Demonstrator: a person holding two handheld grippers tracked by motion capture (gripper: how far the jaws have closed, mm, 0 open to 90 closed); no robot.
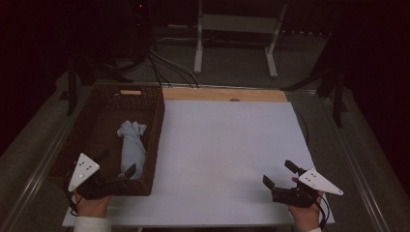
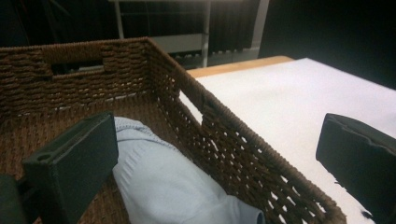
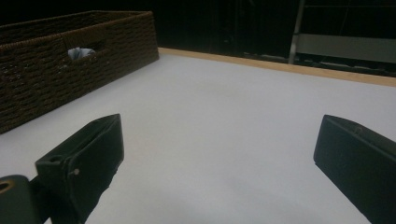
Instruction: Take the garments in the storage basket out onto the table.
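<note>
We have bare white tabletop point(image 1: 217, 159) from our nine o'clock round to three, open for passing. At ten o'clock the wicker basket point(image 1: 157, 125) blocks with its tall walls; the rolled cloth point(image 1: 131, 145) takes up its floor's near right part.

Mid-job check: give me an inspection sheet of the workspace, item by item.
Surface: white tabletop, bare, wooden strip along its far edge.
Job's things: pale blue cloth bundle lying inside the brown wicker basket at the table's left.
Clutter: nothing seen.
Grippers: left gripper open at the basket's near right corner, one jaw inside beside the cloth, one outside; right gripper open, holding nothing, above the table's near right.
Cables: black cables on the floor beyond the table.
Surroundings: dark room, white metal stand behind.
</note>
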